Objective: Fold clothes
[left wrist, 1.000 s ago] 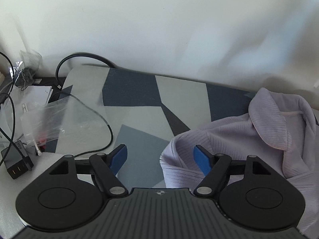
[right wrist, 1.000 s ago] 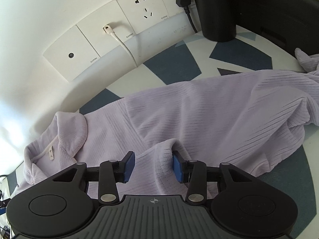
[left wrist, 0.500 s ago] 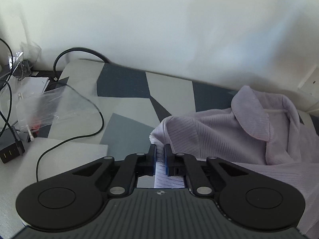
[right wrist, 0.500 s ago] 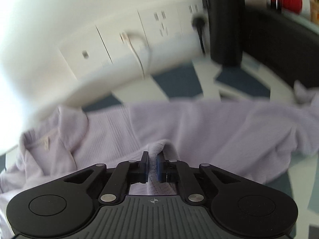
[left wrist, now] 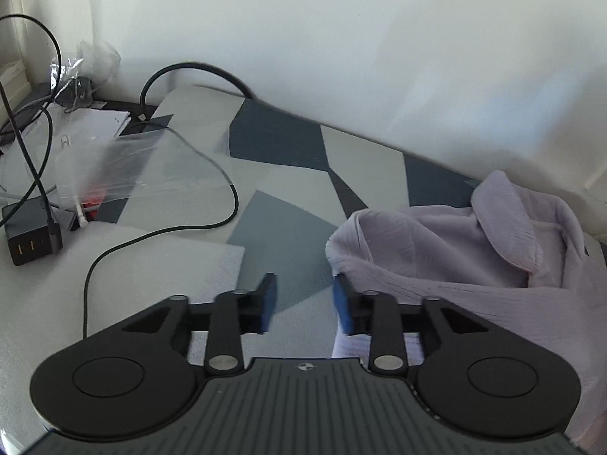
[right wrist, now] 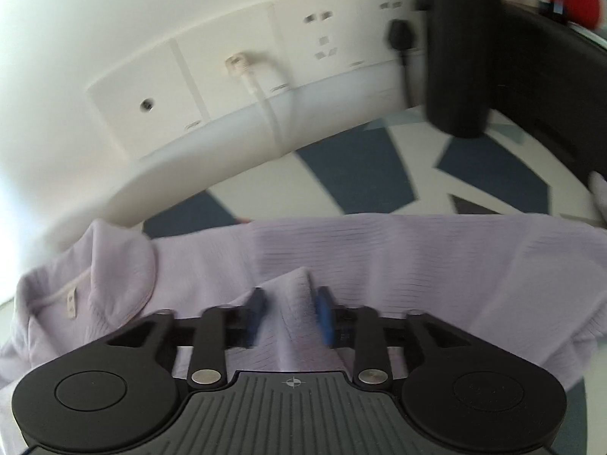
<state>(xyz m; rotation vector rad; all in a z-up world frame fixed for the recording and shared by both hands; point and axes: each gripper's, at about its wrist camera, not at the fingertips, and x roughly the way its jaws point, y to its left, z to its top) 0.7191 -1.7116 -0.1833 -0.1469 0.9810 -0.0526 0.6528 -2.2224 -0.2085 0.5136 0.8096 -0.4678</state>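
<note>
A pale lilac ribbed garment (left wrist: 447, 254) with a collar lies crumpled on the patterned table (left wrist: 277, 144), at the right of the left wrist view. My left gripper (left wrist: 303, 303) is open beside the garment's left edge, its right pad touching the cloth, nothing between the pads. In the right wrist view the same garment (right wrist: 398, 258) spreads across the table, collar (right wrist: 114, 261) at the left. My right gripper (right wrist: 290, 316) is open, with a raised fold of the cloth (right wrist: 296, 292) standing between its blue pads.
Left of the garment lie a black cable (left wrist: 212, 223), a clear plastic bag (left wrist: 125, 167), papers and a black charger (left wrist: 28, 231). The wall behind carries white sockets (right wrist: 242, 72) with a white cable (right wrist: 265, 102) and a black plug (right wrist: 400, 36). A black object (right wrist: 459, 57) stands at the right.
Both grippers shut on folds of the garment half a second ago and have now opened again. The cloth stays bunched where each let go.
</note>
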